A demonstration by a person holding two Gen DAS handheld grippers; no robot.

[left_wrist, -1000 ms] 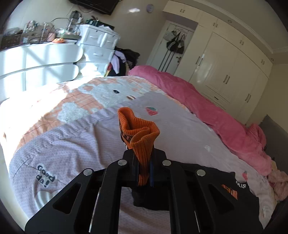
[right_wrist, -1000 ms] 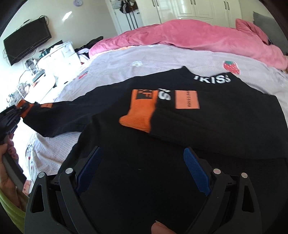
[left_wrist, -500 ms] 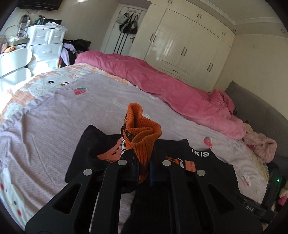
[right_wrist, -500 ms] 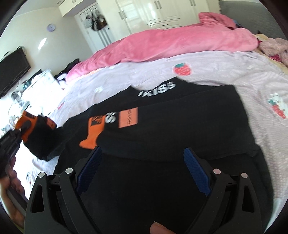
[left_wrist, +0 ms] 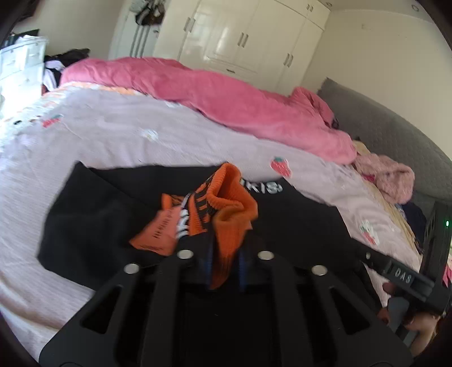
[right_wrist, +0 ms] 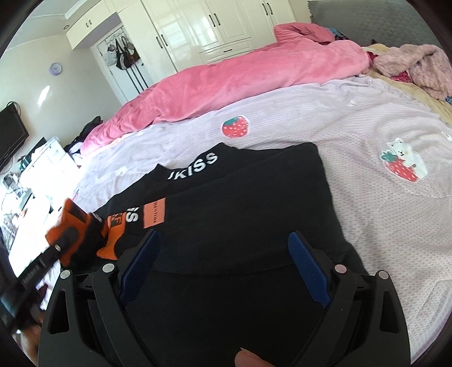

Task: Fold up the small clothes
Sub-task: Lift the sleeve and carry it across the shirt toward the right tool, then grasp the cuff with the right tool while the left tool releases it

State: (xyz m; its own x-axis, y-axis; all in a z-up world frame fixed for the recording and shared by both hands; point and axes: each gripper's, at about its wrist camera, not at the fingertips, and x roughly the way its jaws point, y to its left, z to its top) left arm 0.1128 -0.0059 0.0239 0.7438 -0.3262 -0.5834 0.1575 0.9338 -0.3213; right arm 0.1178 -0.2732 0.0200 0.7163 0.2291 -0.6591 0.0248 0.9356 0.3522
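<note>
Lilac bedspread (right_wrist: 353,132) carries the black top (right_wrist: 254,197), one sleeve already folded across its chest. Left of the top's collar lettering, the left gripper (left_wrist: 224,265) has just been easing apart around the orange cuff (left_wrist: 228,214) — second sleeve nearly laid; to the right, the right gripper (right_wrist: 223,268) gapes empty, body folds remaining.

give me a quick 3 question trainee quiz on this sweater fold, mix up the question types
1. True or false: the right gripper has its jaws shut on the black sweater.
2. Which part of the sweater lies between the left gripper's jaws? A) the collar with white letters B) the orange cuff C) the bottom hem
3. Fill in: the pink duvet lies heaped along the ___ side of the bed, beyond the sweater.

Key
1. False: its blue pads stand wide apart, with nothing clamped between them.
2. B: the orange cuff sits between the left jaws, which have just been opening.
3. Far: it lies towards the white wardrobes.
</note>
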